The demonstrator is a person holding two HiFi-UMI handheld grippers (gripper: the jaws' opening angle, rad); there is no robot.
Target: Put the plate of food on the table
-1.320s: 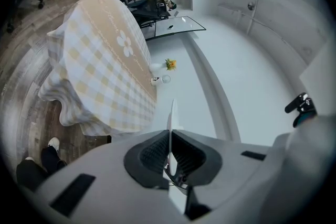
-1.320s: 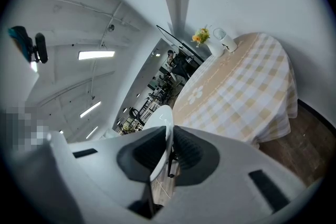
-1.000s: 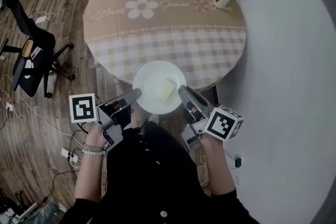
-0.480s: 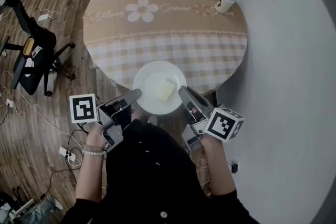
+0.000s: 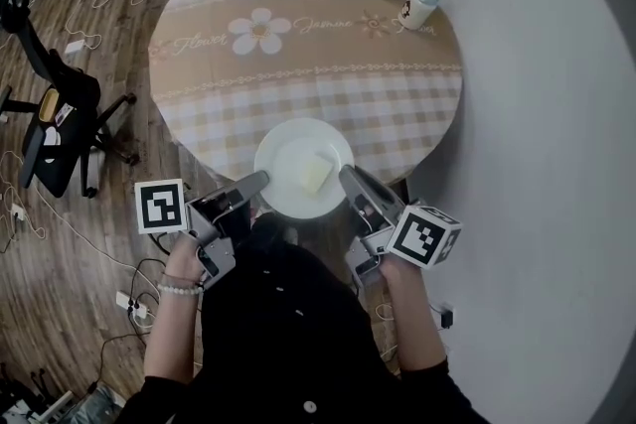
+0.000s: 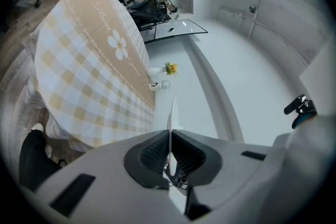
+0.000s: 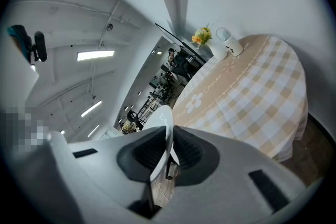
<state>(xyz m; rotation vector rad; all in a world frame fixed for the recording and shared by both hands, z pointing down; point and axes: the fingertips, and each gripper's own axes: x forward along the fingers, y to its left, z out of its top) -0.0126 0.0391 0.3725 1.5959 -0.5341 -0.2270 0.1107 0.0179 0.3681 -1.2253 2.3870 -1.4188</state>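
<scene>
I am pinching the plate (image 5: 283, 142) by opposite rims, left hand-held gripper (image 5: 260, 178) and right hand-held gripper (image 5: 345, 173) both clamped on it; it is hanging between them at the near edge of the table (image 5: 298, 45); probably stiff, slick, breakable; the food (image 5: 316, 174) is calling for level carriage.

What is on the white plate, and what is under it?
One pale piece of food lies on the plate. Under its far part is the checked tablecloth; contact there is hidden.

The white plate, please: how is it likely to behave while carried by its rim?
The plate looks rigid, as the left gripper and right gripper pinch only opposite edges. Its smooth rim may slip. The food seems loose, so tilting could slide it.
</scene>
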